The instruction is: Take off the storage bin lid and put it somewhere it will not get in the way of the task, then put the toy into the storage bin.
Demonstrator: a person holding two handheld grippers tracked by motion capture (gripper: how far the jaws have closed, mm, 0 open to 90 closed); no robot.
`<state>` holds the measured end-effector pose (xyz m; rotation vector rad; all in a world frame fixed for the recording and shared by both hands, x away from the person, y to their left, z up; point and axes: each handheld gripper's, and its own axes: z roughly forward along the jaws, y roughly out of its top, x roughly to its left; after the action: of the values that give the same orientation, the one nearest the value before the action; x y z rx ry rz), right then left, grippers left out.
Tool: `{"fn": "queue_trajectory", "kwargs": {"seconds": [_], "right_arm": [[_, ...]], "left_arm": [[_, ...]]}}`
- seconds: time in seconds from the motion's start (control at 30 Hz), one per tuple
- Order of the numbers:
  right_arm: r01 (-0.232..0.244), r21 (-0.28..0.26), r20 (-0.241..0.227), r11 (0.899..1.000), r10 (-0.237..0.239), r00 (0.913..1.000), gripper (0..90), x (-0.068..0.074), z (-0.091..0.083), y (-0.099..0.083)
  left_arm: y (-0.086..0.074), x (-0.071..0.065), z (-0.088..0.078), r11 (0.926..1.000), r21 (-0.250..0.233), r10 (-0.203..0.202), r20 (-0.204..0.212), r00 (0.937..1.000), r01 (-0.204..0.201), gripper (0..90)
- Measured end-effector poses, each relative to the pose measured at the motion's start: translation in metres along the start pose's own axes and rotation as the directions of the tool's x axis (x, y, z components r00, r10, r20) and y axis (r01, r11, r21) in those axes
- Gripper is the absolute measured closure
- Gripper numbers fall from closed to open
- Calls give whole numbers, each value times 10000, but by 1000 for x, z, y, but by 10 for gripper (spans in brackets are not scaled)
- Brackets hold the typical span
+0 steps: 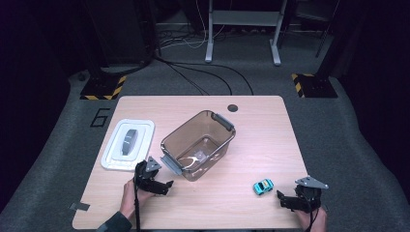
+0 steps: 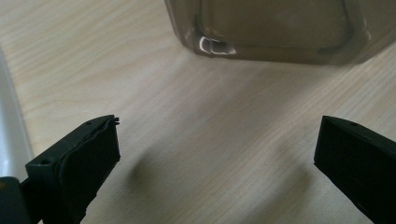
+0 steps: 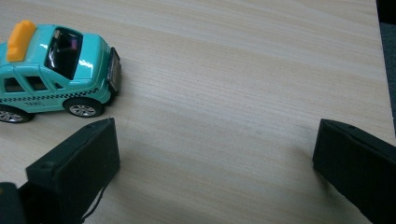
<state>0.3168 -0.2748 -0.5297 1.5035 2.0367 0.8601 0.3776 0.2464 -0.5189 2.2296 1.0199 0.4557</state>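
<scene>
A small teal toy taxi (image 1: 263, 186) with an orange roof sign stands on the wooden table (image 1: 251, 130), front right. My right gripper (image 1: 288, 201) rests just right of it, open and holding nothing; in the right gripper view the toy taxi (image 3: 53, 70) lies up and left of the jaws. A clear brownish plastic container (image 1: 198, 144) with grey handles sits mid-table, uncovered. My left gripper (image 1: 163, 186) is open near its front left corner; the container (image 2: 275, 28) fills the top of the left gripper view.
A white lid (image 1: 128, 143) with a grey handle lies flat to the left of the container. A dark round hole (image 1: 233, 108) marks the table's far edge. Beyond are grey carpet, cables and stand legs.
</scene>
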Motion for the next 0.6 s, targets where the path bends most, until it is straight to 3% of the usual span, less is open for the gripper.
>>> {"fn": "queue_trajectory", "kwargs": {"seconds": [0.1,0.4,0.6], "right_arm": [[-7,2,11,10000,7,10000,0,0,0,0],[-42,-16,69,10000,42,10000,0,1,0,0],[-169,43,172,9998,168,9997,0,2,-1,0]], "left_arm": [[-2,-3,5,10000,77,25,77,10000,-26,0],[-8,-1,8,9986,-507,-103,358,9993,121,0],[-8,-2,7,9989,-438,-115,525,9986,138,0]]}}
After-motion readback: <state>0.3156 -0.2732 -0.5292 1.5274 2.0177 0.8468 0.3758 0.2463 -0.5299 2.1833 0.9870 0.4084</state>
